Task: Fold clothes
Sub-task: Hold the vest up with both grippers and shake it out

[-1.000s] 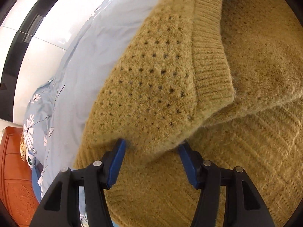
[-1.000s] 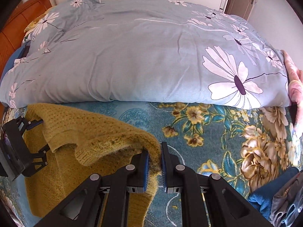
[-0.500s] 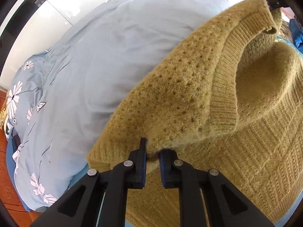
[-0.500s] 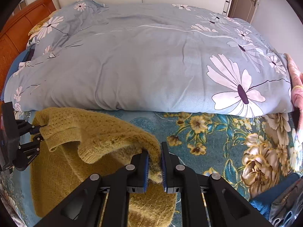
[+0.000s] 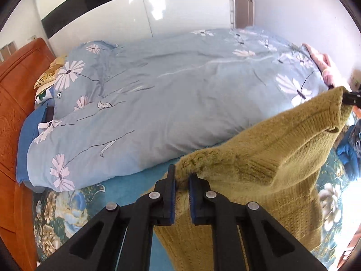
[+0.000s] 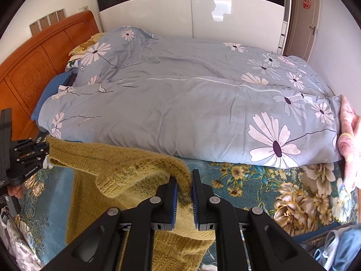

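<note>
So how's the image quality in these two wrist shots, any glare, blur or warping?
Left wrist view: strong fisheye bending, wardrobe doors glare white, a blown-out patch at the lower right edge, mustard sweater slightly soft. Right wrist view: same barrel warp with dark corners, milder sheen on the wardrobe, duvet evenly lit and sharp; the sweater throws a soft shadow on the floral sheet.
</note>
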`<state>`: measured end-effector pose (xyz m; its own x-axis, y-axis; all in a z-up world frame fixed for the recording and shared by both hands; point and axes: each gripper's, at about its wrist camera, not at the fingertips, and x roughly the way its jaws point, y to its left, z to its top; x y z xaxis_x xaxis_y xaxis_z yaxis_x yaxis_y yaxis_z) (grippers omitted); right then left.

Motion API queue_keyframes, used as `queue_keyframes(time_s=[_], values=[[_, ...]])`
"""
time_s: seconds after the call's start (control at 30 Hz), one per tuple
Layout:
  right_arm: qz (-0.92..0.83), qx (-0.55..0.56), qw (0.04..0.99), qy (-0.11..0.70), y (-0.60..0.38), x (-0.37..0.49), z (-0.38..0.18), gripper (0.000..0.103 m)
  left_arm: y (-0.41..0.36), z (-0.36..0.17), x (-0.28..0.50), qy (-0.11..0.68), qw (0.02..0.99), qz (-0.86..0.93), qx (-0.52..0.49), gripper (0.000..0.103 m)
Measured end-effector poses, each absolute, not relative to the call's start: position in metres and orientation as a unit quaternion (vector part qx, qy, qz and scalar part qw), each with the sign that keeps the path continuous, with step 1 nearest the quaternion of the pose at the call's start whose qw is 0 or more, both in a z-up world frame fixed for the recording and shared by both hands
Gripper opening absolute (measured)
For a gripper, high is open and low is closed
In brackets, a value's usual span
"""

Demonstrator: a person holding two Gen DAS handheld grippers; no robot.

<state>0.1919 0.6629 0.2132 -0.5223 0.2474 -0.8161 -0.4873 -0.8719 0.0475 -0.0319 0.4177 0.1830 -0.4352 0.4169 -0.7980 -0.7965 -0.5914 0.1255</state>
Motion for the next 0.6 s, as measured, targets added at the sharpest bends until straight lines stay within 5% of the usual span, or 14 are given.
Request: queue_keyframes(time_s=[0.6], values=[[0.9, -0.342, 0.257, 0.092, 0.527, 0.335, 0.402, 0.011, 0.271, 0.362, 0.093, 0.157, 0.452, 0.835, -0.271, 0.009]])
